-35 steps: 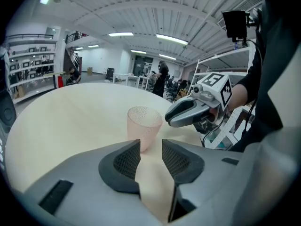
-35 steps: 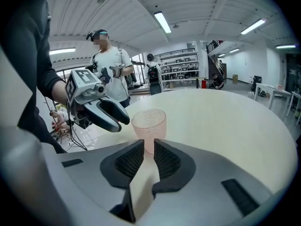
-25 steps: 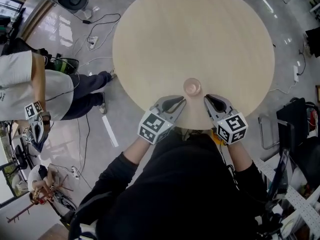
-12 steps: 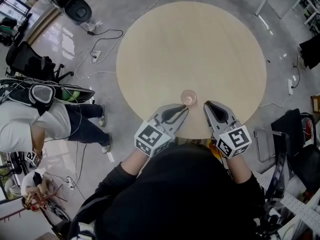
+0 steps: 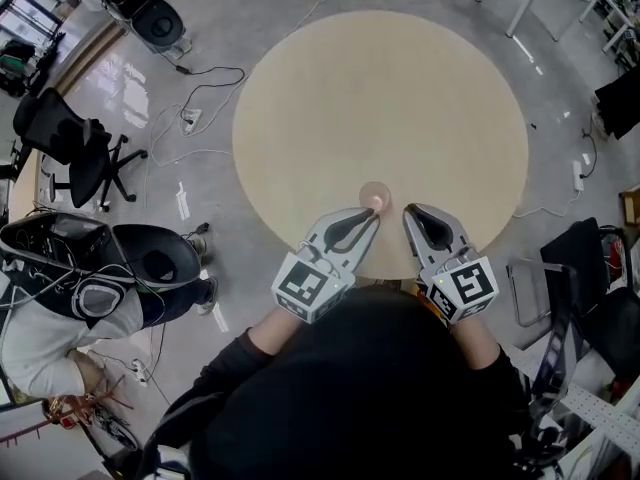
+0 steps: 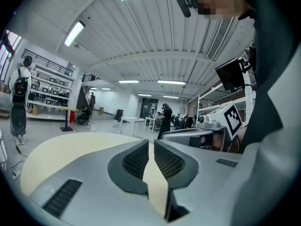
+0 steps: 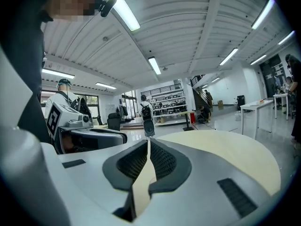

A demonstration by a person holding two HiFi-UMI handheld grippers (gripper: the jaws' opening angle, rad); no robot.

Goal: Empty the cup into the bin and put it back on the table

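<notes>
The cup (image 5: 376, 197) stands just beyond the left claw (image 5: 370, 215).

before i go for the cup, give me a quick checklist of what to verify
1. Cup upright on the round table, near its front edge: ok.
2. Left gripper open to grasp: not ok, jaws together, nothing between them.
3. Right gripper open to grasp: not ok, jaws together, empty.
4. Cup's contents visible: cannot tell.
5. Bin located: cannot tell, none plainly in view.
</notes>
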